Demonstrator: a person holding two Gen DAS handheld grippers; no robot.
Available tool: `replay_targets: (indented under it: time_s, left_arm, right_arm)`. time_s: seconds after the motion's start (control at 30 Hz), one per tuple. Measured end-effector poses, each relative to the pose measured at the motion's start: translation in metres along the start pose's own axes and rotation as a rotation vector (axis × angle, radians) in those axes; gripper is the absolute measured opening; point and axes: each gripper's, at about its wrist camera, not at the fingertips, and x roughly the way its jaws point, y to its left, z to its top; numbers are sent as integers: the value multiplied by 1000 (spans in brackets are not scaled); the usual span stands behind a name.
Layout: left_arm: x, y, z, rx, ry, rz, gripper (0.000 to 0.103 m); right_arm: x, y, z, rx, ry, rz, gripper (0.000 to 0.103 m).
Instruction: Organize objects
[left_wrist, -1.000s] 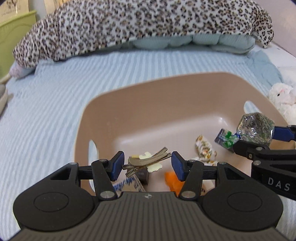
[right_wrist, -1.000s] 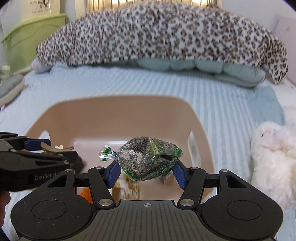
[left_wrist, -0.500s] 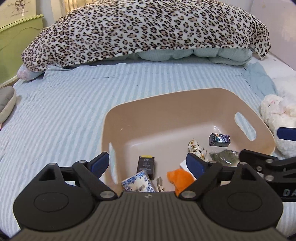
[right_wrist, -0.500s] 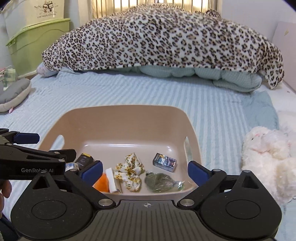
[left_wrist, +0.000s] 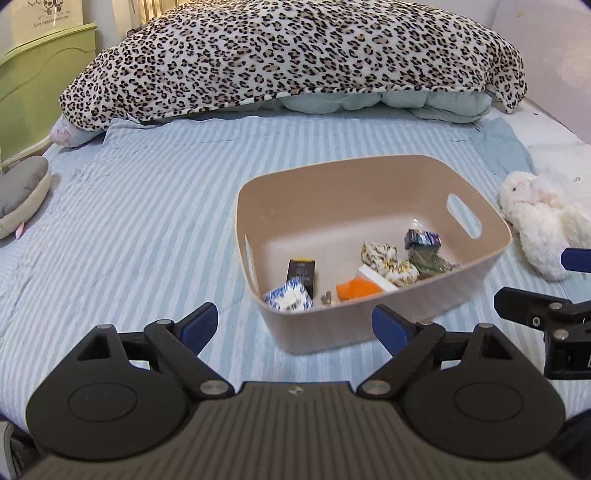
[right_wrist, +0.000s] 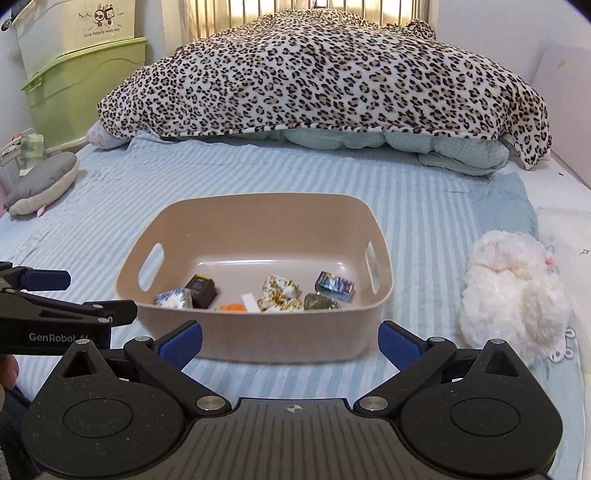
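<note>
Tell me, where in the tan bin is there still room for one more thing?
The back half of the tan bin, along its far wall, is bare floor. The front is crowded: black box, orange piece, floral cloth, green packet, blue box. The striped sheet on the bin's left is open too.

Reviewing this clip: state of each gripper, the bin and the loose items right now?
left gripper: open, empty, short of the bin.
right gripper: open, empty.
beige bin: upright on the bed, holding small items.
green herb packet: lying inside the bin.
plush toy: on the bed, outside the bin.
</note>
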Motion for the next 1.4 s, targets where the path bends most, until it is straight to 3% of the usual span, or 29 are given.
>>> replay_targets:
  time_s: [0.2,0.67,0.97,1.4]
  left_arm:
    - [-22,6,-18,-61,3,-14,91]
    - [-68,10,-58,-91,-3,-17,91]
    - [-91,1,-81,-62,-21,1,91]
    - [-108,-17,-94,-53,-29,-47,91]
  right_arm:
    - [-25,10,-19,-15,-19,-11,103]
    - [-61,13,-61,21,9,2,103]
    - [-81,17,-74,34,-1,3,103]
    - [-97,18,-89,57,1,27,103]
